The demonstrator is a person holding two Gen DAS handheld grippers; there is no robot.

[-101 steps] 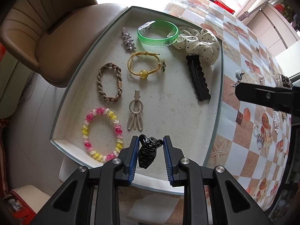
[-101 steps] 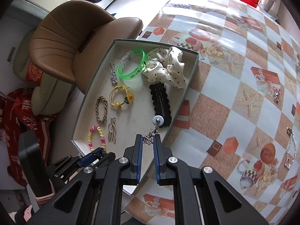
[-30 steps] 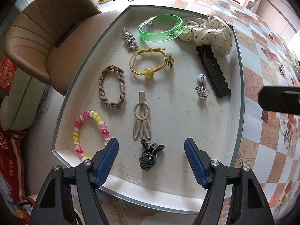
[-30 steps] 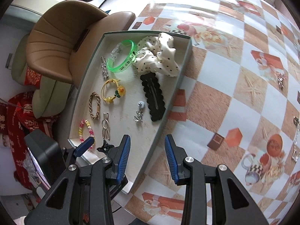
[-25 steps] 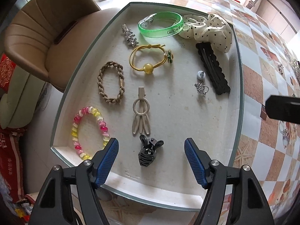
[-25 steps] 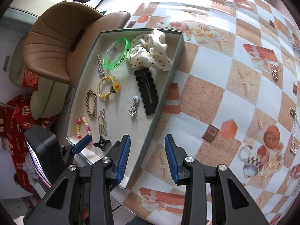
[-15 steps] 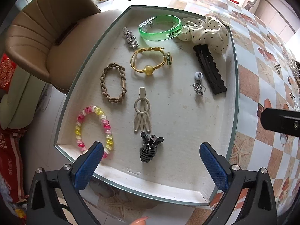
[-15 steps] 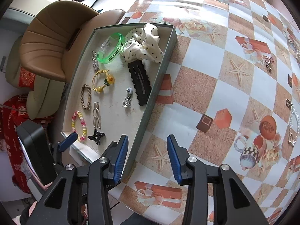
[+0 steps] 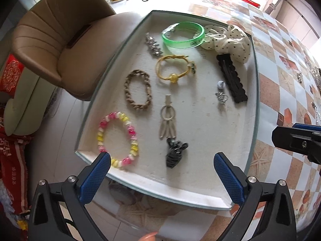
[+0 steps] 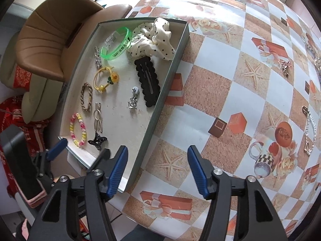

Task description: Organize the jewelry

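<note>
A shallow tray (image 9: pixel 253 64) (image 10: pixel 158 108) lies at the table's edge and holds several pieces. A black claw clip (image 9: pixel 175 154) (image 10: pixel 97 140) rests near its front rim. A silver pearl earring (image 9: pixel 221 92) (image 10: pixel 134 98) lies beside a long black hair clip (image 9: pixel 231 78). My left gripper (image 9: pixel 161 168) hangs wide open above the tray's front, with nothing between its jaws. My right gripper (image 10: pixel 157 167) hovers over the tray's right corner and the tablecloth; its jaws are opening and hold nothing. Loose silver jewelry (image 10: pixel 285 66) and a chain (image 10: pixel 310 128) lie on the table at right.
Also in the tray are a green bangle (image 9: pixel 183 36), a polka-dot scrunchie (image 9: pixel 228 42), a yellow hair tie (image 9: pixel 174 70), a braided band (image 9: pixel 137 89), a pink-yellow bead bracelet (image 9: pixel 118 138) and a beige clip (image 9: pixel 168 120). A brown chair (image 9: pixel 60 32) stands left of the table.
The left jaws have spread wider around the released black claw clip. The right gripper has drifted right, off the tray toward the tablecloth, with its jaws widening.
</note>
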